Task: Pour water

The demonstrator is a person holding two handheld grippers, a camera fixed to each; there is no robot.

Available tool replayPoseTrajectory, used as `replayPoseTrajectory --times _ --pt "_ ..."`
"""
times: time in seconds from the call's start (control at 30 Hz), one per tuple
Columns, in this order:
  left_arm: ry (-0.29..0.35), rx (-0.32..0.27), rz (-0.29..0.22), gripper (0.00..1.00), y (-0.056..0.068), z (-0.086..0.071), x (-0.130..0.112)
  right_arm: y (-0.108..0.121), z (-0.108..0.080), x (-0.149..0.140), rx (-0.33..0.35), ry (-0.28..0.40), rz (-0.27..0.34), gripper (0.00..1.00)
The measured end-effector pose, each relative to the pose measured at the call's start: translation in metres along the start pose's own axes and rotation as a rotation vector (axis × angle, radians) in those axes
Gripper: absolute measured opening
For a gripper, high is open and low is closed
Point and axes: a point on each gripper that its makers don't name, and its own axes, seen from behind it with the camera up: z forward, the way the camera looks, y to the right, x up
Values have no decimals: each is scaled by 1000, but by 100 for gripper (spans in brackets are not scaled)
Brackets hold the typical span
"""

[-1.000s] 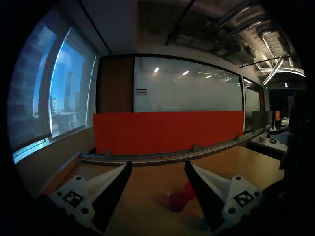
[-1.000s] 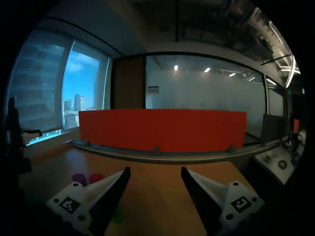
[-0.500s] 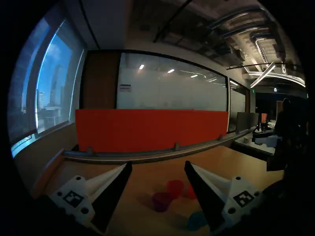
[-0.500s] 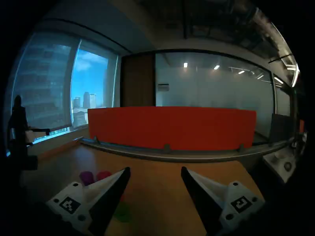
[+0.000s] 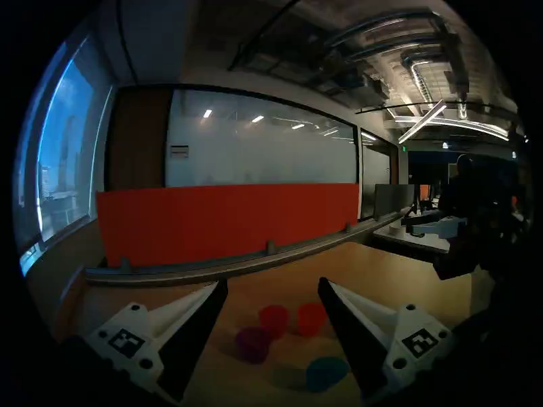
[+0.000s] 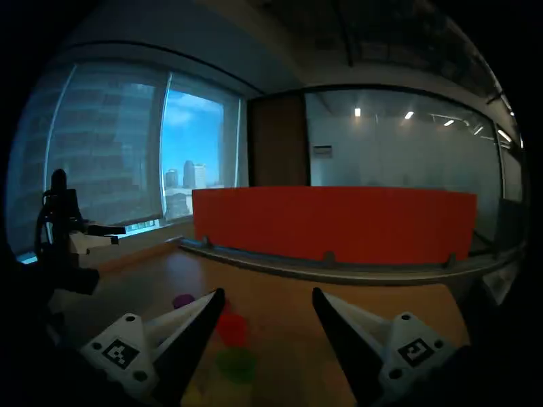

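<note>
Left tool [image 5: 272,281] spread wide, pointing level; right tool [image 6: 267,290] likewise spread.

Wooden table [image 5: 400,271] carries what look like small coloured cups [image 5: 273,319].

Right gripper [image 6: 268,293] fingers apart, red cup [image 6: 232,327], green cup [image 6: 235,363], table [image 6: 288,342]

Purple cup [image 6: 182,300] part-hidden behind finger [image 6: 193,329]; red cup [image 6: 232,327] edge likewise. Cup contents too dark to tell.
</note>
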Motion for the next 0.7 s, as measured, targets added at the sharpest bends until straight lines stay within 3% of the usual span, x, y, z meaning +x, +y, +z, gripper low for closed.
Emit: replayPoseTrajectory --times 0.3,0.7 --pt "13 -39 3 99 9 0 6 -6 3 2 39 -2 -5 99" --pt "-25 -82 -5 99 15 1 -4 -22 2 -5 114 -51 -18 99"
